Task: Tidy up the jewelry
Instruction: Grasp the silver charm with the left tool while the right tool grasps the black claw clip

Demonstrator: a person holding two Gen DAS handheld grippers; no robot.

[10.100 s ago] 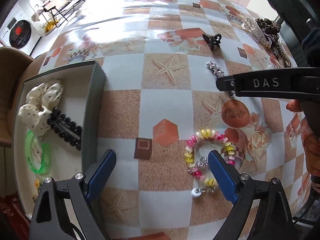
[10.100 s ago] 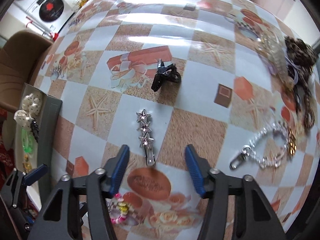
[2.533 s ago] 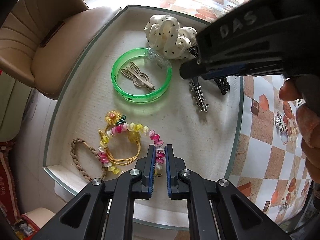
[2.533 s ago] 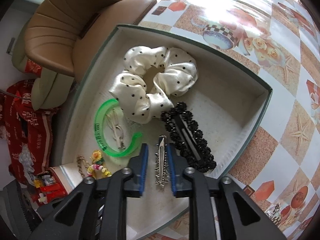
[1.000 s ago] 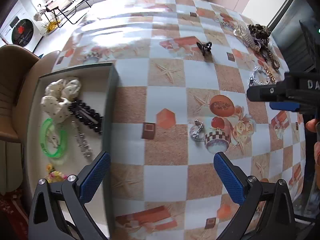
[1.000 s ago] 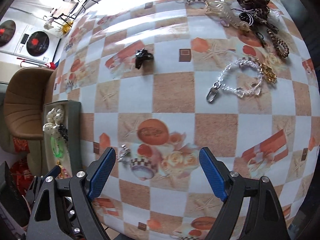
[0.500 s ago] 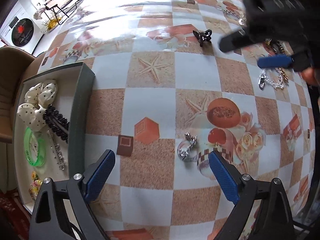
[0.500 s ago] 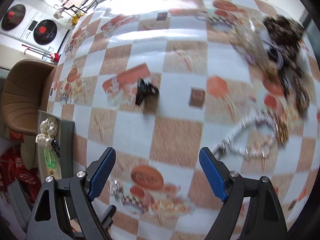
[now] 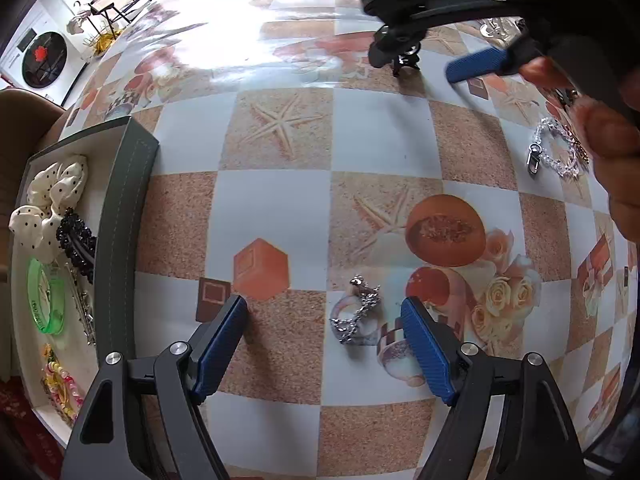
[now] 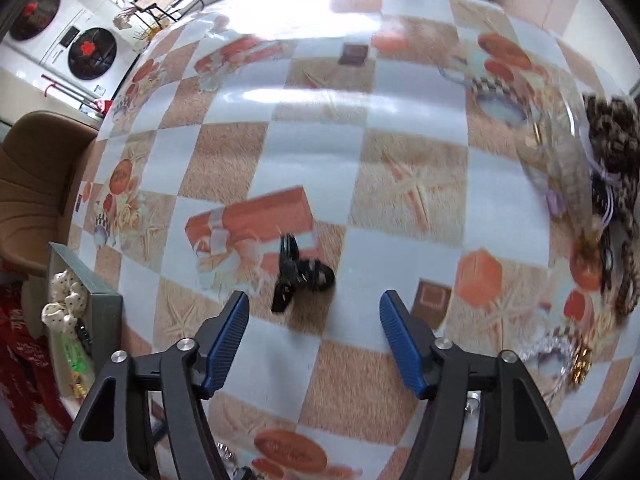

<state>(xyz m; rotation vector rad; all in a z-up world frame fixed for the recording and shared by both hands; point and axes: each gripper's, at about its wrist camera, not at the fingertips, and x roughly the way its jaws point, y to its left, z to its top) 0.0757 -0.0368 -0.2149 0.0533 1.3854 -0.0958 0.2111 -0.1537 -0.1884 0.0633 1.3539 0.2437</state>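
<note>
As both descend, left claw [image 9: 322,344] narrows around chain [image 9: 356,314]; right claw [image 10: 314,338] narrows, empty.

- One grey tray [image 9: 132,200] sits at the table's left edge.
- Inside the tray: one polka-dot scrunchie [image 9: 44,196], one black beaded clip [image 9: 76,240], one green bangle [image 9: 46,300], one silver star clip [image 9: 84,312], one pink-and-yellow bead bracelet [image 9: 60,384].
- On the table: one small silver chain piece [image 9: 356,316], one black claw clip [image 10: 300,276], one clear bead chain with clasp [image 9: 554,154].
- Two grippers: left gripper [image 9: 324,346], right gripper [image 10: 314,338].
</note>
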